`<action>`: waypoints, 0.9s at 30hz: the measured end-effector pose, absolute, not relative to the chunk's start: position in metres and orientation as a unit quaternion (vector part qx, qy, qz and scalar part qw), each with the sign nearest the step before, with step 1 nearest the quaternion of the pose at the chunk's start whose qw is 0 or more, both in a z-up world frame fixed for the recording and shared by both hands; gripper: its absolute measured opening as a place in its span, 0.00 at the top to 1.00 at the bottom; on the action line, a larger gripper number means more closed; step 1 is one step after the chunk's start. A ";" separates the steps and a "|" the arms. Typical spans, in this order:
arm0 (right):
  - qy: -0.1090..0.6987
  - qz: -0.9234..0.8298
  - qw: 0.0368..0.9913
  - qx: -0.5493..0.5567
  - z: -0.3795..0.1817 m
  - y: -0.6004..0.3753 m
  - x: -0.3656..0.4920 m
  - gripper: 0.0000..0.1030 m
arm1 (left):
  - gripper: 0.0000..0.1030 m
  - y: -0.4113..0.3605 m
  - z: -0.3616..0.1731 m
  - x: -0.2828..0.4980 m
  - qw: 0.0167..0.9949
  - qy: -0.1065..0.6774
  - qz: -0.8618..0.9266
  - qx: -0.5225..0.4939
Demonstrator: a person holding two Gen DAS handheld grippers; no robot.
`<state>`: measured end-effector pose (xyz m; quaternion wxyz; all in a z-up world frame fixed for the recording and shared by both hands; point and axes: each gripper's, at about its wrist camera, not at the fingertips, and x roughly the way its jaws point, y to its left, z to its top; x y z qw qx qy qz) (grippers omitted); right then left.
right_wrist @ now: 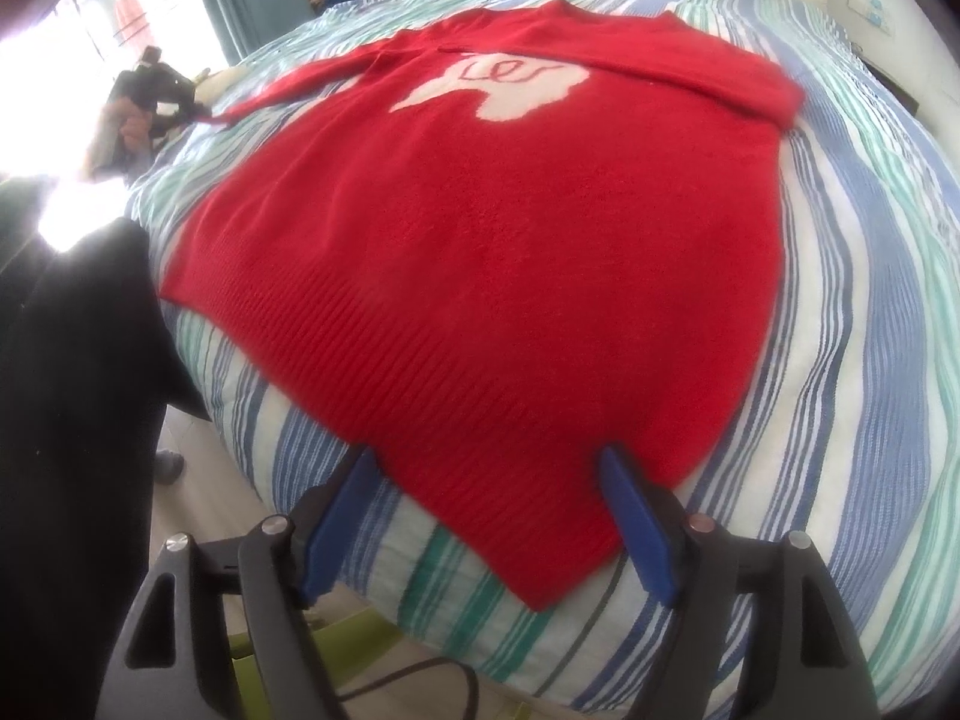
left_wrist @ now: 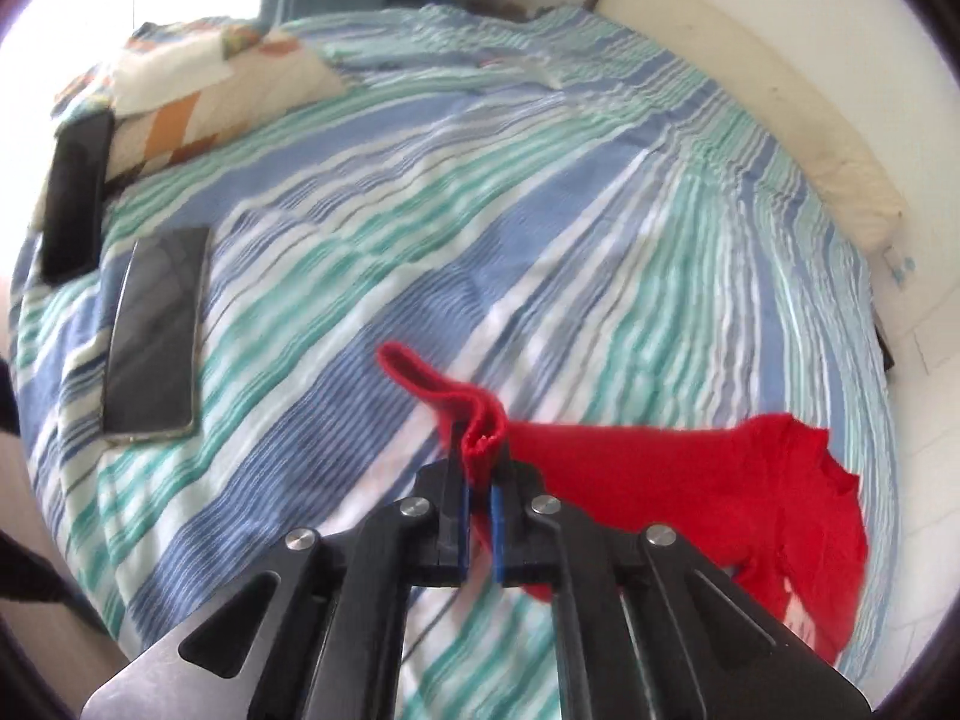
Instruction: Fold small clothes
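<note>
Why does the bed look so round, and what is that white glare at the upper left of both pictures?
Both wrist views use fisheye lenses, bulging the striped blue-green bedspread and dark-rimming the frames; the left view blows out at its upper left and is slightly soft; the right view glares beside the red knitted sweater.

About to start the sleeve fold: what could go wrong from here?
The left gripper pinches only the cuff's edge, so the knit could slip out. Two phones lie on the bedspread and might get dragged. The right gripper is open around the sweater's hem, so the body could shift.
</note>
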<state>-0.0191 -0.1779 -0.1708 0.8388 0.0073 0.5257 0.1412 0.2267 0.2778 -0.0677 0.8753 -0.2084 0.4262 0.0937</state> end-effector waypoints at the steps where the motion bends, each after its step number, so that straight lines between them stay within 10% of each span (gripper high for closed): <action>1: 0.526 0.142 0.839 0.009 -0.171 -0.178 -0.019 0.25 | 0.97 0.256 -0.047 0.232 0.888 0.414 0.066 -0.188; 13: 0.522 0.145 0.841 0.012 -0.171 -0.179 -0.020 0.23 | 0.92 -0.069 0.046 0.265 0.889 0.373 -0.266 -0.011; 15: 0.521 0.145 0.841 0.012 -0.171 -0.179 -0.021 0.23 | 0.45 -0.099 0.021 0.267 0.866 0.414 -0.281 0.010; 17: 0.520 0.145 0.842 0.014 -0.171 -0.179 -0.021 0.23 | 0.32 -0.105 0.000 0.264 0.866 0.428 -0.257 0.022; 27: 0.519 0.157 0.839 0.038 -0.170 -0.191 -0.021 0.20 | 0.32 0.051 -0.082 0.255 0.871 0.479 -0.104 -0.026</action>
